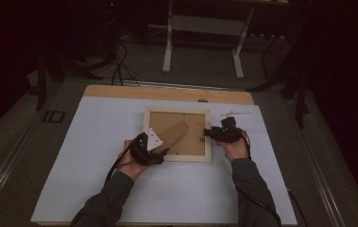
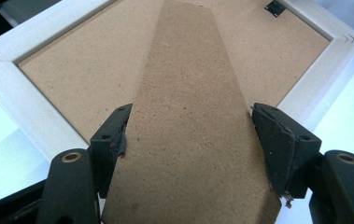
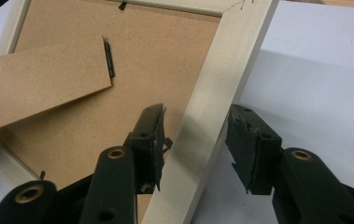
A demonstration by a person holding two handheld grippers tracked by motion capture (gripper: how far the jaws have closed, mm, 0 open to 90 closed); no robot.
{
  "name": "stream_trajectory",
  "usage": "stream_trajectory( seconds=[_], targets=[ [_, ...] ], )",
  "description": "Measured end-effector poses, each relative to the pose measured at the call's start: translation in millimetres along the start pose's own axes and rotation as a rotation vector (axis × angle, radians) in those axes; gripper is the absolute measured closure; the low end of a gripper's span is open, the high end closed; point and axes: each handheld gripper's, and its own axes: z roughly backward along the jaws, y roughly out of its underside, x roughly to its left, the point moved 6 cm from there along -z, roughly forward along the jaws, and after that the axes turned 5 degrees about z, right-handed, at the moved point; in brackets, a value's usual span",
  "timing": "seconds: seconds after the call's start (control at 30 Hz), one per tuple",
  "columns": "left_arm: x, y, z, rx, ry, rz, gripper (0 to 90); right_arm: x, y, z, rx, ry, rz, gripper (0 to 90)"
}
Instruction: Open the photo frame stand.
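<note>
A white wooden picture frame (image 1: 177, 156) lies face down on the table, its brown backing board (image 1: 193, 142) upward. A brown cardboard stand leg (image 1: 172, 134) is lifted off the backing and slants toward the frame's near left corner. My left gripper (image 1: 154, 152) is shut on that stand leg (image 2: 188, 140), one pad on each long edge. My right gripper (image 1: 213, 133) is at the frame's right side, shut across the frame's white side rail (image 3: 207, 116), one jaw over the backing and one outside. In the right gripper view the stand leg (image 3: 39, 84) shows at the left.
The frame rests on a white mat (image 1: 101, 170) over a wooden tabletop (image 1: 120, 91). A thin pale strip (image 1: 235, 114) lies beyond the frame at the right. Small black turn tabs (image 3: 109, 58) hold the backing. A desk's legs (image 1: 168, 42) stand on the floor behind.
</note>
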Motion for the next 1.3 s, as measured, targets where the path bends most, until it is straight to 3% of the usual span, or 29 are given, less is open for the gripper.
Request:
stream_trajectory(
  seconds=[0.4,0.73,1.0,1.3],
  targets=[
    [-4.4,1.1,3.5,-0.032,-0.032,-0.045,35.5,-3.0,0.0,0.7,0.028,-0.037,0.007,54.3],
    [-6.2,2.3,4.8,-0.056,-0.038,-0.055,35.4,-5.5,0.7,0.0,0.04,-0.062,0.003,54.5],
    [-6.8,1.8,7.5,-0.08,-0.031,-0.068,35.3,-10.2,2.3,-1.5,0.029,-0.133,-0.066,56.1],
    [-6.5,2.6,8.0,-0.087,-0.013,-0.065,35.1,-8.9,2.6,1.9,0.027,-0.136,-0.072,57.8]
  ],
)
